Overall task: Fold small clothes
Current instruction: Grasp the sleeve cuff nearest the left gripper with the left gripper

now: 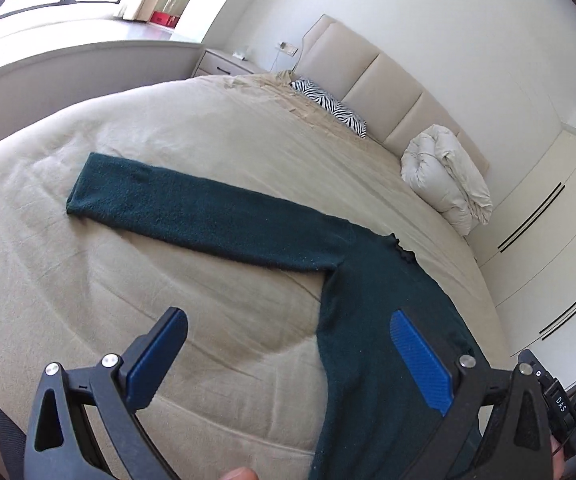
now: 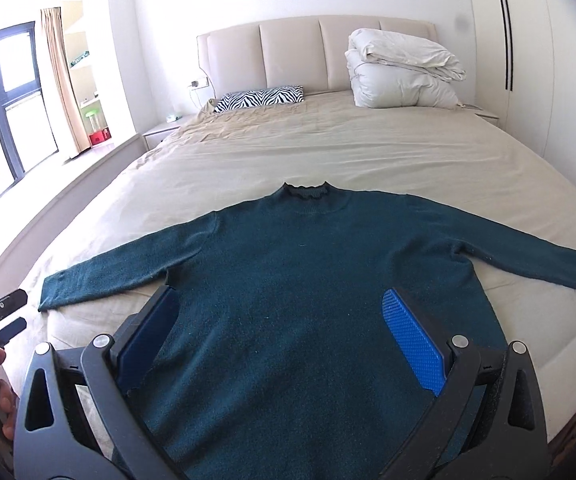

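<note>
- Nearest the lens, the right gripper (image 2: 283,332) hangs over the lower body of the sweater (image 2: 308,280), jaws spread wide and holding nothing; the knit fills the gap between the blue pads (image 2: 412,340).
- Left gripper (image 1: 288,356) is just as wide open and empty; its right-hand pad overlaps the sweater's side edge, its other pad overlaps bare bed (image 1: 167,280).
- Lying flat and face up on the bed, the one dark teal sweater has its hem toward the person and its collar (image 2: 306,192) toward the headboard (image 2: 316,52), so the body's long axis runs straight away from the right jaws.
- Two sleeves stretch out sideways, across that axis: the left sleeve (image 1: 191,216) reaches away from the left jaws toward the far left, and the right sleeve (image 2: 568,264) ends well apart to the right.
- My judgement: folding starts with a sleeve brought across the body, and each gripper is the nearer one for the sleeve on its own side; both cuffs lie some way off from the jaws.
- Farther back, counted: one zebra-striped pillow (image 2: 259,98) and one folded white duvet (image 2: 404,76), both against the headboard, well clear of the sweater.
</note>
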A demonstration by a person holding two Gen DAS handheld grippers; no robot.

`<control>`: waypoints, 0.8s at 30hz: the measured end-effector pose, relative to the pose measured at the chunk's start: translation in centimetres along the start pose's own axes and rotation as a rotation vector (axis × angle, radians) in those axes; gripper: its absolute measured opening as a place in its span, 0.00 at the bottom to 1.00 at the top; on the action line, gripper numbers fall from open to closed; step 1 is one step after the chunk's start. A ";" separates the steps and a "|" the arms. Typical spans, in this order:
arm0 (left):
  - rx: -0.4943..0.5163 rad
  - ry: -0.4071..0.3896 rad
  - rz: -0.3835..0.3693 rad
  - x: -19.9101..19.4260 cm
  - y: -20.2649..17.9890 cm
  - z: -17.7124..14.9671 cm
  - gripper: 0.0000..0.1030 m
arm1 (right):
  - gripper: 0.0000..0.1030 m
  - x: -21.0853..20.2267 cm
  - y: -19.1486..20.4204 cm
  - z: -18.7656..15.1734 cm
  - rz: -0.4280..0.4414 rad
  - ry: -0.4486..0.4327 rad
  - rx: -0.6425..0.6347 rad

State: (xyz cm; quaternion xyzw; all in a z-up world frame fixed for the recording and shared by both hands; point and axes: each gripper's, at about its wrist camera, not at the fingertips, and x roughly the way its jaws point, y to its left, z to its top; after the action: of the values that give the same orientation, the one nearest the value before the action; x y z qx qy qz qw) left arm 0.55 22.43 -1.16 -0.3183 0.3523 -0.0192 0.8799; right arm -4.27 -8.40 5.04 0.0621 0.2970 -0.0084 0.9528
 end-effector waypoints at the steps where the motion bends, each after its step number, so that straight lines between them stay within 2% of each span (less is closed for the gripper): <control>1: -0.072 -0.001 -0.043 0.1 1.6 0.2 1.00 | 1.00 0.2 0.5 0.2 0.008 0.007 -0.003; 2: -0.153 -0.033 -0.080 -0.2 3.4 0.3 1.00 | 1.00 0.4 0.9 0.4 0.019 0.020 -0.005; 4: -0.287 -0.094 -0.107 -0.3 6.8 0.8 1.00 | 1.00 0.8 1.6 0.7 0.061 0.043 0.001; 7: -0.522 -0.138 -0.159 0.8 12.0 1.8 1.00 | 1.00 1.8 2.2 1.0 0.112 0.066 0.035; 9: -0.636 -0.189 -0.193 1.7 14.5 2.3 0.99 | 0.90 2.4 2.4 1.2 0.146 0.083 0.066; 12: -0.703 -0.248 -0.192 3.1 15.8 3.1 0.99 | 0.78 3.5 2.4 1.2 0.185 0.119 0.113; 19: -0.805 -0.316 -0.130 6.6 17.1 4.8 0.97 | 0.78 4.7 2.8 1.3 0.204 0.124 0.120; 20: -0.814 -0.322 -0.117 6.9 17.2 5.0 0.93 | 0.78 4.7 2.6 1.2 0.205 0.123 0.124; 22: -0.835 -0.312 -0.100 7.8 17.5 5.7 0.63 | 0.78 5.0 2.3 1.2 0.203 0.123 0.135; 23: -0.848 -0.300 -0.091 8.2 18.2 5.9 0.56 | 0.78 4.9 1.9 1.2 0.206 0.124 0.146; 24: -0.863 -0.293 -0.082 8.6 18.7 6.0 0.42 | 0.78 5.1 1.6 1.1 0.208 0.126 0.158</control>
State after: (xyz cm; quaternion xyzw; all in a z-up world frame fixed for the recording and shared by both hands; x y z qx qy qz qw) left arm 7.26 38.42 -13.80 -0.6687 0.1869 0.1398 0.7059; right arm 0.66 -6.86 3.22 0.1677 0.3465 0.0710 0.9202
